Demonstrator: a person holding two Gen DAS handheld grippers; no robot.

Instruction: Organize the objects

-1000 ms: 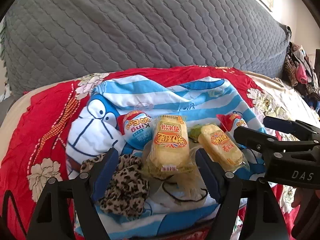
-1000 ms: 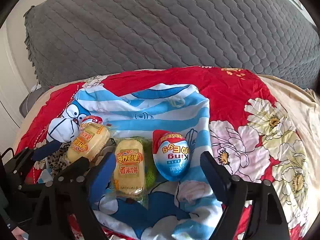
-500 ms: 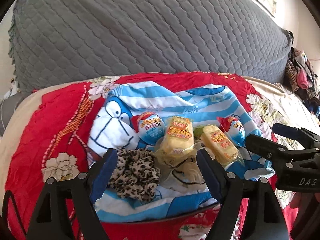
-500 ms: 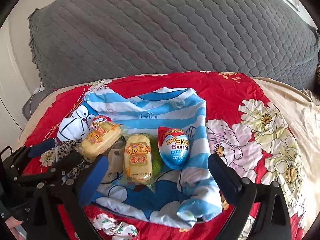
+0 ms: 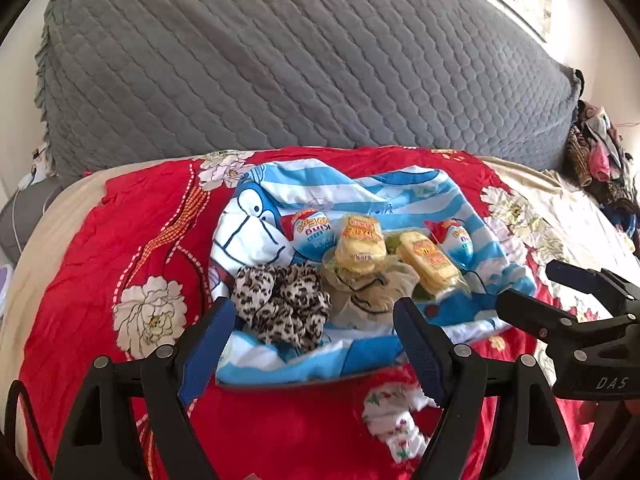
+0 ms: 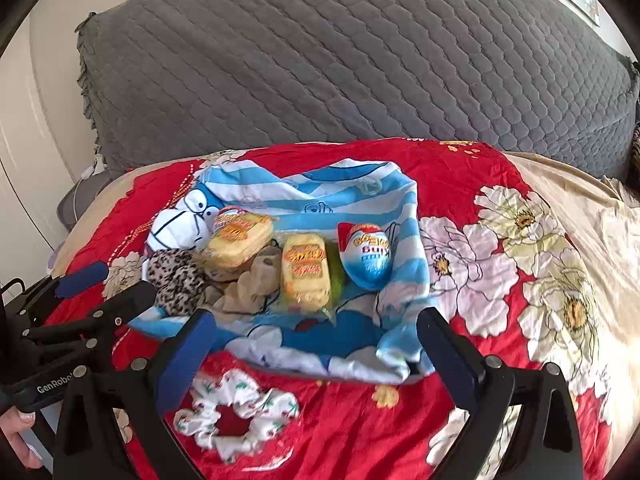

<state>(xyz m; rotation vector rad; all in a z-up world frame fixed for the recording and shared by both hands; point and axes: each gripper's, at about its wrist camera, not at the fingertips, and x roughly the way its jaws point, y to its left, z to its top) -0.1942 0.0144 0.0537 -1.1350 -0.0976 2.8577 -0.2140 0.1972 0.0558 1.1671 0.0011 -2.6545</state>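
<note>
on the striped blue cloth sat both snack cakes and eggs, light, crinkly, slippery; i'd pinch each across its middle. my left gripper and right gripper gaped empty, the right's jaws having just widened

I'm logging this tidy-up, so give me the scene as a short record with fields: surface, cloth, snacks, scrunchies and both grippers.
surface: red floral bedspread
cloth: blue striped cartoon cloth spread on it
snacks on cloth: two egg-shaped packs, two yellow cake packs
scrunchies: leopard scrunchie on cloth; white cherry scrunchie on bedspread
left gripper: open, empty
right gripper: open, empty
</note>
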